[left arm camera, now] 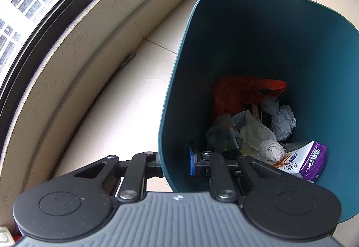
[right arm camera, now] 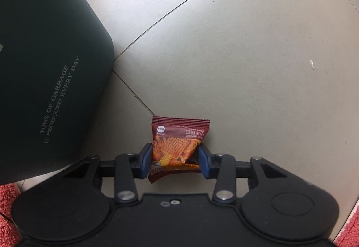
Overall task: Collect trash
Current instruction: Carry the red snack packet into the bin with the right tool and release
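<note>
My left gripper (left arm camera: pixel 175 162) is shut on the near wall of a dark teal trash bin (left arm camera: pixel 258 45), one finger outside and one inside. The bin holds a red plastic bag (left arm camera: pixel 237 92), crumpled tissues (left arm camera: pixel 280 119), a clear wrapper (left arm camera: pixel 222 132) and a purple-white snack pack (left arm camera: pixel 307 161). My right gripper (right arm camera: pixel 175 161) is shut on a dark red snack packet (right arm camera: pixel 177 143), gripping its sides just above the tiled floor. The bin's outside (right arm camera: pixel 44 56), with white lettering, stands to the left of it.
A cream wall base (left arm camera: pixel 74 49) and a dark-framed window (left arm camera: pixel 33 0) run along the left of the bin. Pale floor tiles (right arm camera: pixel 246 45) spread ahead and right. A red fluffy mat (right arm camera: pixel 6 199) lies at the lower corners.
</note>
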Tool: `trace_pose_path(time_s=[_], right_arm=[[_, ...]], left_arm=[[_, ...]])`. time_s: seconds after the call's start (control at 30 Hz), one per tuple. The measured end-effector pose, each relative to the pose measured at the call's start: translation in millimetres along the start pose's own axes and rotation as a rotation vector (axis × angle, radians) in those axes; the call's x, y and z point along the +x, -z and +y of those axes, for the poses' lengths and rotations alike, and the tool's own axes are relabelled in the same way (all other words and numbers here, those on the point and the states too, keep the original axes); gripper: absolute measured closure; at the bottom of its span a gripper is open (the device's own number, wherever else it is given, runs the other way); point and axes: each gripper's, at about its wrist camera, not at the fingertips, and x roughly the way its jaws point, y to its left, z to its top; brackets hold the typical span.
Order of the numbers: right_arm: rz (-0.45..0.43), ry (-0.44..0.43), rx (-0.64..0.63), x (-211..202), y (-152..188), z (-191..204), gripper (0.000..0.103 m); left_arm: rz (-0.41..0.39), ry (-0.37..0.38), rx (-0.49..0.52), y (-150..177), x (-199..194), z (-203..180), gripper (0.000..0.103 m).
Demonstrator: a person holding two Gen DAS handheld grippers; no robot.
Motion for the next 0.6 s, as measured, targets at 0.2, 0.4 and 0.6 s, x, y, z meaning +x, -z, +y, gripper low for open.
trace_pose_path(time_s=[0.2, 0.4, 0.6], right_arm=[[-0.03, -0.036, -0.008, -45, 4, 0, 0.066], [-0.082, -0.074, -0.061, -116, 14, 8, 0.066], [-0.165, -0.133, -0.105, -199, 28, 19, 0.066]], left_arm=[[-0.009, -0.013, 0.008, 1, -1, -2, 0.086], [-0.007, -0.012, 0.003, 1, -1, -2, 0.086], [-0.008, -0.014, 0.001, 1, -2, -2, 0.086]])
